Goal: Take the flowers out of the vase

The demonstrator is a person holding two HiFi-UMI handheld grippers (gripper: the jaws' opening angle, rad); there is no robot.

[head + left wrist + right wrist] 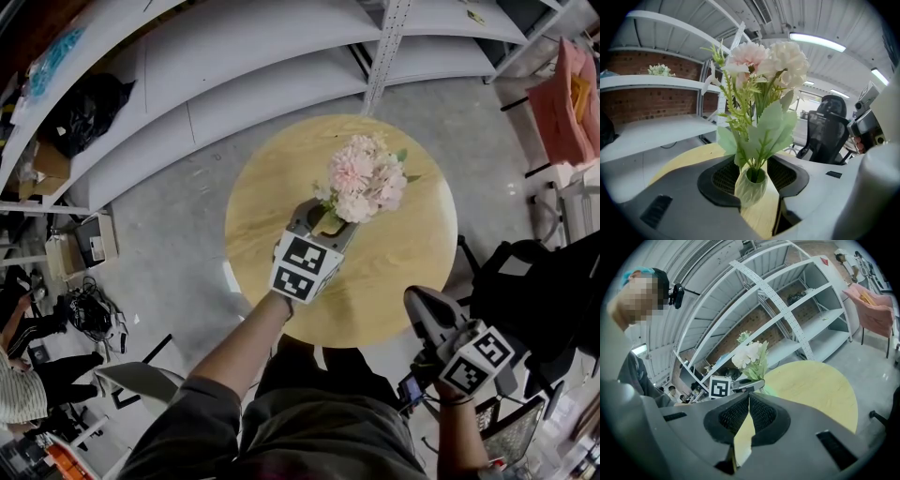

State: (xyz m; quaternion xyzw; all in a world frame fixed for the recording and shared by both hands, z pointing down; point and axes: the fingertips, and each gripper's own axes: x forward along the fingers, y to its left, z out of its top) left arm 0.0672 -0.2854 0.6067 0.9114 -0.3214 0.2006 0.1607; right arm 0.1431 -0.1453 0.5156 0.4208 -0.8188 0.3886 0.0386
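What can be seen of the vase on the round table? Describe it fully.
The vase is small, pale green-white, with a faceted, ceramic-looking surface, narrowing to its mouth. It stands upright on the wooden table, holding pink flowers, between the pads of the left gripper; whether they press it is unclear.

Vase (751,186): two sides taken by the left gripper (326,223), its jaws against it. Straight above the vase, flowers (366,178) and leaves fill the room, so any way in from the top meets blooms. The round table (412,253) is bare right of the vase and behind it, free to pass. Beyond the vase, metal shelving (281,84) stands past the table edge, with a floor gap between. Right of the vase, off the table, stands a black office chair (525,281). The right gripper (418,300), jaws together, hangs by the table's near edge, well apart from the vase.
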